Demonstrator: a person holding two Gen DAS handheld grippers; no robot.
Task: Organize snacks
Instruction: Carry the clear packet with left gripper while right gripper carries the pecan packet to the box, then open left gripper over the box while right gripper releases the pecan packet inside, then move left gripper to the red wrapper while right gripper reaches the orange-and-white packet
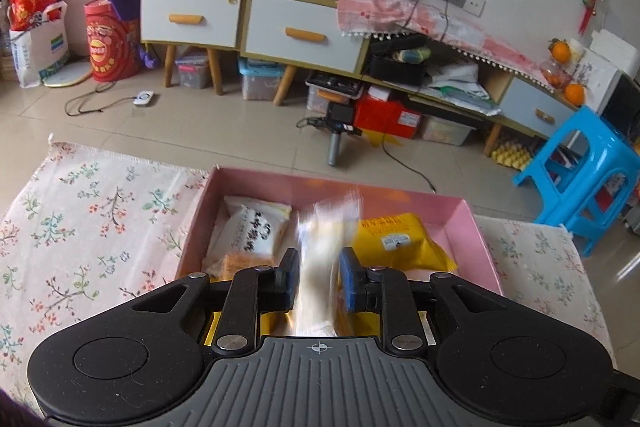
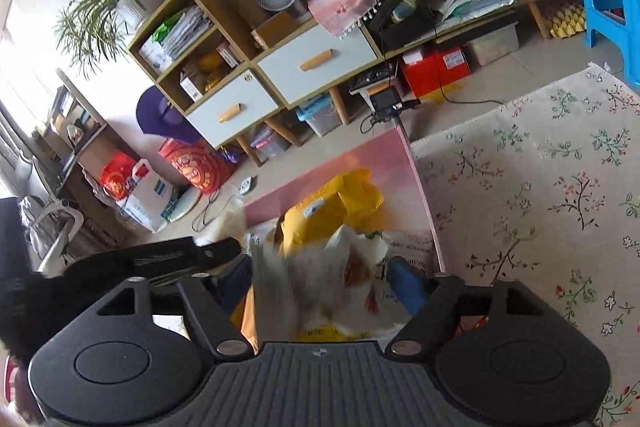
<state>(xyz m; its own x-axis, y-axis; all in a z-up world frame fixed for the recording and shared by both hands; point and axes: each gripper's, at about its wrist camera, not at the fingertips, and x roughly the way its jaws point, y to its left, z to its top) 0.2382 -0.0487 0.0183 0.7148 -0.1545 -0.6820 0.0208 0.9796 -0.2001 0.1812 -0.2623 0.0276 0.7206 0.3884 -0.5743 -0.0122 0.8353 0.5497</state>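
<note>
A pink box (image 1: 328,187) sits on a floral cloth (image 1: 100,211). Inside lie a white packet with black writing (image 1: 256,227), a yellow packet (image 1: 396,239) and a small orange packet (image 1: 240,265). My left gripper (image 1: 319,267) hangs over the box with its blue pads against a pale, blurred snack packet (image 1: 320,251) standing upright between them. In the right wrist view, my right gripper (image 2: 320,283) hovers over the same pink box (image 2: 340,163) and the yellow packet (image 2: 332,203). Its jaws stand wide, with a blurred white packet with orange print (image 2: 336,279) loose between them. My left gripper's black frame (image 2: 160,259) shows at the left.
The floral cloth (image 2: 540,187) stretches right of the box. Beyond the table is tiled floor with a camera on a stand (image 1: 340,119), trailing cables, a blue plastic stool (image 1: 580,163) and low cabinets (image 1: 304,35) along the wall.
</note>
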